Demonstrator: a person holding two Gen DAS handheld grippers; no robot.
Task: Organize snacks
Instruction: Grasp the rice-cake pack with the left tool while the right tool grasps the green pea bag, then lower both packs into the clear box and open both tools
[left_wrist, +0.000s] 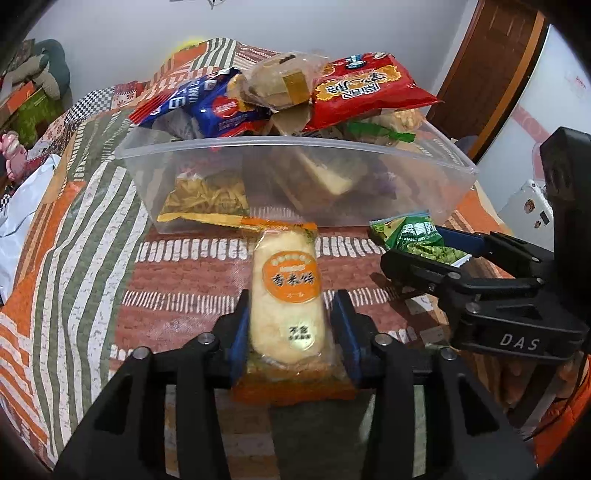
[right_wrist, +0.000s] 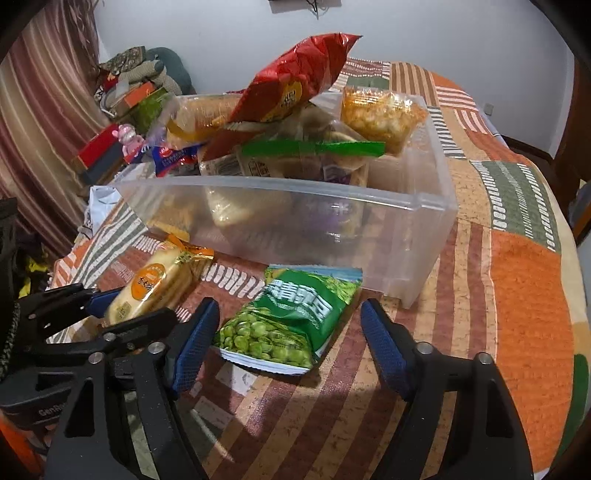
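Observation:
A clear plastic bin (left_wrist: 295, 177) (right_wrist: 406, 236) stands on the patchwork quilt, heaped with snack bags, a red bag (left_wrist: 365, 88) (right_wrist: 295, 85) on top. My left gripper (left_wrist: 288, 328) has its blue pads on both sides of an orange-labelled rice cracker pack (left_wrist: 286, 299) (right_wrist: 155, 291) that lies just in front of the bin; the pads look closed on it. My right gripper (right_wrist: 290, 332) (left_wrist: 436, 251) is open around a green pea snack bag (right_wrist: 291, 321) (left_wrist: 417, 240) lying on the quilt, its fingers apart from the bag.
The quilt (right_wrist: 517, 295) covers a bed with its edge at the right. Boxes, a pink toy (right_wrist: 129, 136) and clutter sit at the far left by a curtain. A wooden door (left_wrist: 491, 74) stands at the right.

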